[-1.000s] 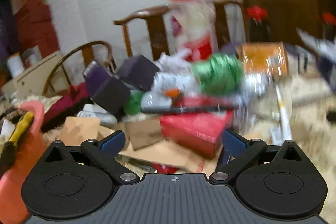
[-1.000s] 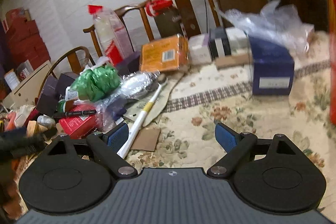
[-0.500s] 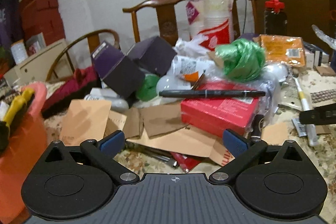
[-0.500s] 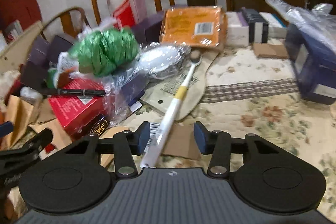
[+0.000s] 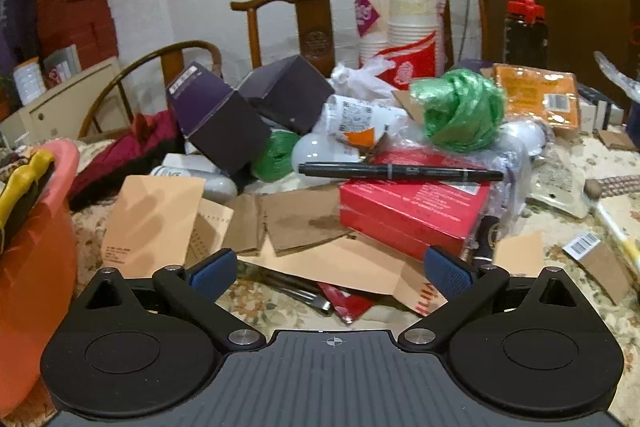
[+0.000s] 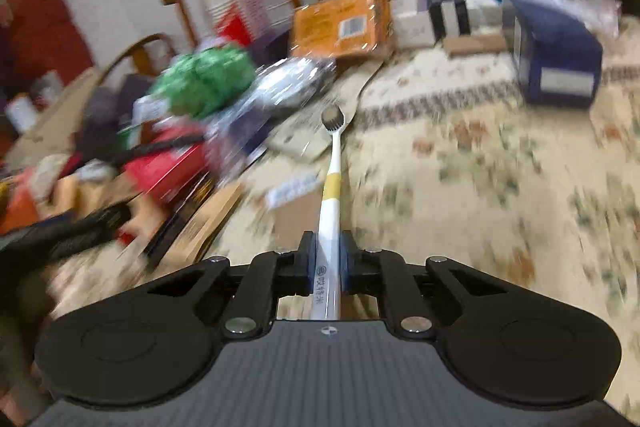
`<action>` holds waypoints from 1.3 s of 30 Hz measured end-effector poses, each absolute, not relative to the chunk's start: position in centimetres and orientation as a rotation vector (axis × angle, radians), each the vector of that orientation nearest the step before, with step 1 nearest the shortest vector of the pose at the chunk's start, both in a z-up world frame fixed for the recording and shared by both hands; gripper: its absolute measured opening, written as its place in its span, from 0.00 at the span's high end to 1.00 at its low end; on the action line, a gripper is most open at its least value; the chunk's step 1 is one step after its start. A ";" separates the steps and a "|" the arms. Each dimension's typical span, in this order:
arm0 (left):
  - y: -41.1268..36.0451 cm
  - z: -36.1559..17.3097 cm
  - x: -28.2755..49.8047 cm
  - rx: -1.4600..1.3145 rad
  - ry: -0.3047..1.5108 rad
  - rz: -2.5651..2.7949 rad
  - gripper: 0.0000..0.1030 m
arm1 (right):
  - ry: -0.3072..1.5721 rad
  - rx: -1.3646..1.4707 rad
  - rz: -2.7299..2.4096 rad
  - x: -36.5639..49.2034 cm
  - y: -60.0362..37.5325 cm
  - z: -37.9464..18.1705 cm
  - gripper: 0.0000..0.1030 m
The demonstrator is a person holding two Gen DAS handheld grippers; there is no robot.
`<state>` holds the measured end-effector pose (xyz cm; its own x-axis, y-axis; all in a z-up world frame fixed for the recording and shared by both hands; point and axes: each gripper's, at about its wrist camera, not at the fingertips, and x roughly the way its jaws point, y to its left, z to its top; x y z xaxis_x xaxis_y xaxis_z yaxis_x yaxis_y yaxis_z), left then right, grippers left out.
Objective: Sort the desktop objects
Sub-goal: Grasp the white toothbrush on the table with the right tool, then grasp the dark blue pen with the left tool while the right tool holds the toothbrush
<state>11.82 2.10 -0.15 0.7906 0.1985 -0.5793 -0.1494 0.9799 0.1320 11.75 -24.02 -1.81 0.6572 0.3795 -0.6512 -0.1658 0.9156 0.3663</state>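
cluttered table (image 6: 460, 163); right claw (image 6: 328, 263) grips toothbrush (image 6: 332, 187).

White-and-yellow toothbrush (image 6: 331, 187), red box (image 5: 412, 211), green twine (image 5: 460, 111), seemingly floral tablecloth (image 6: 480, 167).

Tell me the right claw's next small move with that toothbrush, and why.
Probably lift it straight up, clear of the clutter. The right claw has just closed on the toothbrush handle, and its head points out over the tablecloth. The left claw is open with nothing in it.

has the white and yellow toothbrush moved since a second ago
Yes. The white and yellow toothbrush lay by the brown card scrap on the floral tablecloth; now it is clamped in the right tool, head pointing away.
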 end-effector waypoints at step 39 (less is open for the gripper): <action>-0.3 -1.3 11.8 0.026 0.665 -0.099 0.17 | 0.870 0.417 0.416 10.8 -24.7 -2.3 0.85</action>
<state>11.78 -0.34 -1.28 0.7826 -0.0832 -0.6170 0.0996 0.9950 -0.0078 10.78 -24.67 -2.29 0.5758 0.5092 -0.6396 -0.1782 0.8417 0.5097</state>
